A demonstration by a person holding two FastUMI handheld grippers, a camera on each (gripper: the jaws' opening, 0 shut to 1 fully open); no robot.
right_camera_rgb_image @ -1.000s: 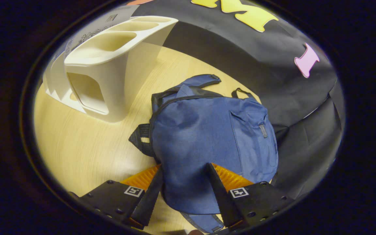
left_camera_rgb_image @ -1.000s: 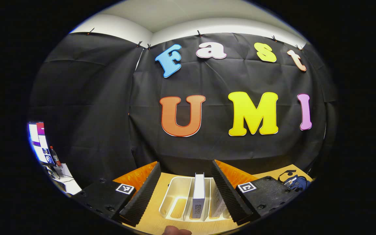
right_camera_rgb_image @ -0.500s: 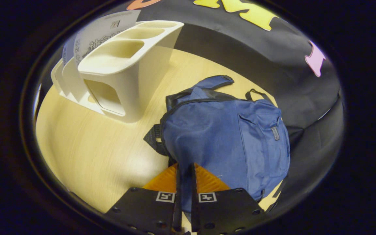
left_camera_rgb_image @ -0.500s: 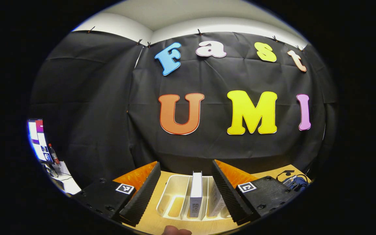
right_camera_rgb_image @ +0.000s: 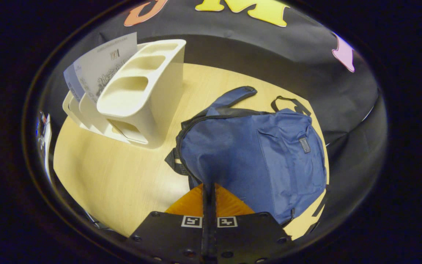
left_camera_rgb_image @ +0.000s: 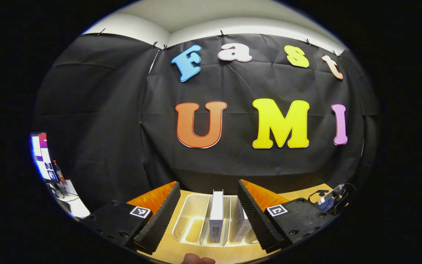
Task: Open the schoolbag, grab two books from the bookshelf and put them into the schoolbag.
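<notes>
Left tongs (left_camera_rgb_image: 208,205): apart, empty, held above the near side of the bookshelf, pointing toward the booth wall.
Right tongs (right_camera_rgb_image: 208,194): together, clamped on a pinch of blue fabric at the near lower edge of the schoolbag.
Schoolbag (right_camera_rgb_image: 255,161): blue, lying flat on the counter (right_camera_rgb_image: 115,183) toward its right edge, zip closed, straps toward the far edge.
Bookshelf (right_camera_rgb_image: 141,99): cream, slotted, standing on the counter toward the far edge, just beside the schoolbag.
Books (left_camera_rgb_image: 216,214): two, upright in neighbouring slots of the bookshelf, between the left tongs' fingers as seen from above.
Monitor (left_camera_rgb_image: 40,156): lit, off the counter's left edge.
</notes>
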